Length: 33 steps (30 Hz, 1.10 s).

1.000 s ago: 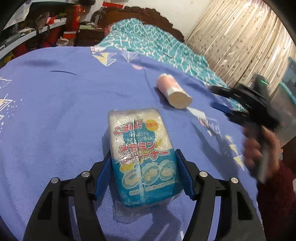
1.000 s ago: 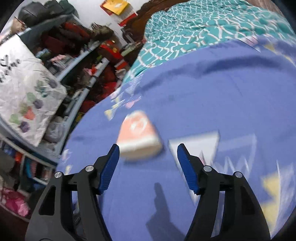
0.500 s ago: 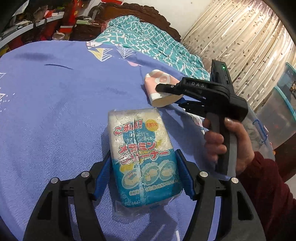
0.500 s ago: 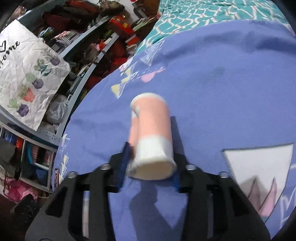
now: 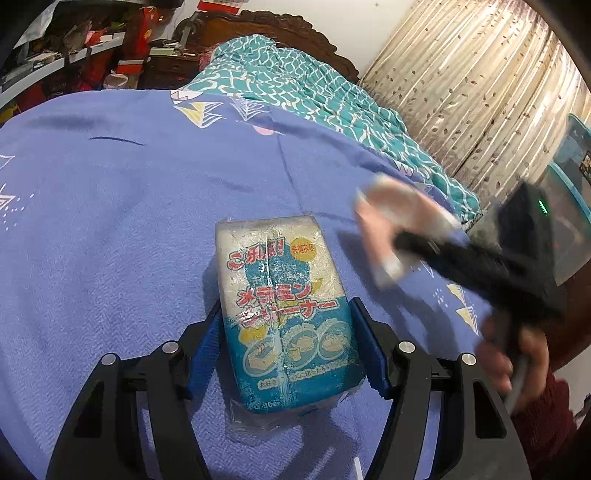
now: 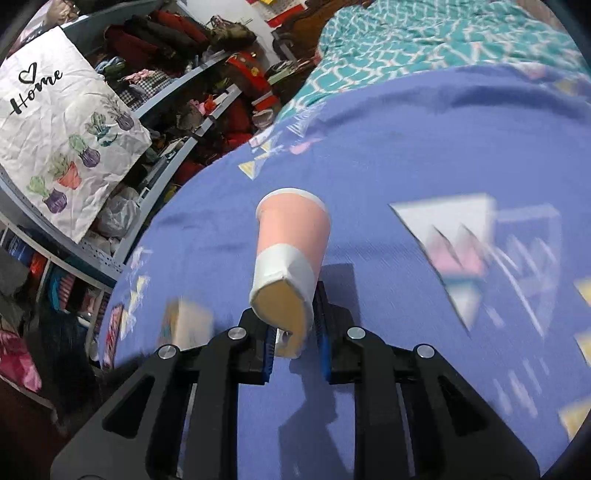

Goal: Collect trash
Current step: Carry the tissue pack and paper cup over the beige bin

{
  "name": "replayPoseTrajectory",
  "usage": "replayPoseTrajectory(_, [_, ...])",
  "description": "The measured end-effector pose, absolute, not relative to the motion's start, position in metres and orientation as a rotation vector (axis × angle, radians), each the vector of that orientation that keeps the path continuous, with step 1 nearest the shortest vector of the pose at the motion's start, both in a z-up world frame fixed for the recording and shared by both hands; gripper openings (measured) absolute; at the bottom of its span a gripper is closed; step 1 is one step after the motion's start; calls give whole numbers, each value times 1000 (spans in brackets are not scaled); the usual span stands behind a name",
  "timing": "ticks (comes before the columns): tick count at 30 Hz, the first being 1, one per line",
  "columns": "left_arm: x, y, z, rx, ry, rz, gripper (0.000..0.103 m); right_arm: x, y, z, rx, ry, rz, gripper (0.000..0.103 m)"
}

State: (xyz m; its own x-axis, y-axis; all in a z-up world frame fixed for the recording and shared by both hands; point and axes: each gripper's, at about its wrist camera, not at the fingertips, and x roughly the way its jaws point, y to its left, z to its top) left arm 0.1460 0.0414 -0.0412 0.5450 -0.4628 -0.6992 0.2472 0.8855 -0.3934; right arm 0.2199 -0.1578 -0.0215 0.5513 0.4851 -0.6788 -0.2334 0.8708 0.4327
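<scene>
My left gripper (image 5: 288,347) is shut on a blue and white sponge packet (image 5: 284,302) with red Japanese lettering, lying on the purple bedspread (image 5: 110,206). My right gripper (image 6: 295,336) is shut on the base of a pink and white paper cup (image 6: 291,251) and holds it above the bedspread (image 6: 424,155). In the left wrist view the cup (image 5: 395,229) is blurred at the right, held by the black right gripper (image 5: 480,266).
A teal patterned blanket (image 5: 295,85) lies at the head of the bed before a carved wooden headboard (image 5: 273,29). Cluttered shelves (image 6: 166,122) with a white "Home" bag (image 6: 66,129) stand left of the bed. A beige curtain (image 5: 480,85) and a clear bin (image 5: 569,206) are at the right.
My right gripper closed on the pink cup and has lifted it off the bedspread, moving right. My left gripper stays shut on the sponge packet.
</scene>
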Motion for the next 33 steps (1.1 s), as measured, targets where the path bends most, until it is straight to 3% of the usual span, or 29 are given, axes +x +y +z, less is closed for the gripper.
replayPoseTrajectory(10, [149,25,-44,-272,955,-518,61,104,-257,-28,426,822,262,21])
replayPoseTrajectory(15, [140,-28,-38,-246,987,-659,61,54,-311,-24,492,738,135,21])
replayPoseTrajectory(23, [122,-198,-17,-126,1069,-972,61,-39,-440,3,541,543,-150,21])
replayPoseTrajectory(33, [67,-437,-22,77,1166,-1250,61,-70,-584,-3,411,596,-454,21])
